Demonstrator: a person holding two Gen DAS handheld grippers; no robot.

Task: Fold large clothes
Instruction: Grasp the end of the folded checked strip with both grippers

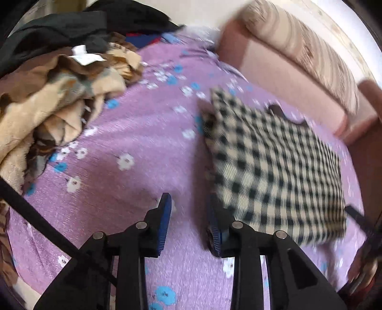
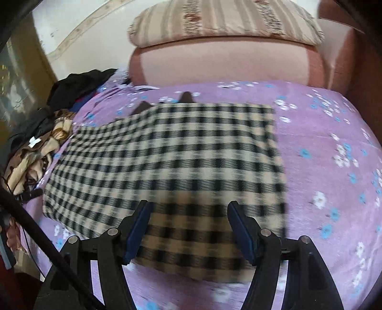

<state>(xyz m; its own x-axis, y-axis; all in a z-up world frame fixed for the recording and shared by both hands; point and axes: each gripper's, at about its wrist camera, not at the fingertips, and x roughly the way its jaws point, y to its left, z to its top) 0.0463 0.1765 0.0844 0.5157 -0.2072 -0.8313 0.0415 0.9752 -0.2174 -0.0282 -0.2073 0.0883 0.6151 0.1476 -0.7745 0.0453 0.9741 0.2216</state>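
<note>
**Checked garment lies folded on the bed; a heap waits**

A bed spread with a purple flowered sheet is shown, a pink upholstered headboard and a striped pillow rising behind it. The checked garment, in cream and black squares, is seen laid flat as a neat rectangle, its edges fairly straight, dark trim peeping from its far edge. It lies directly ahead of the right gripper, whose jaws stand wide apart above the near edge, nothing pinched between them. The left gripper is held just to the garment's left, its jaws partly parted over bare sheet, gripping nothing. This piece is judged folded or nearly so. Farther left of the left gripper, a rumpled heap of brown and beige clothes and dark clothes is left unfolded, so much of the task appears to remain.
</note>
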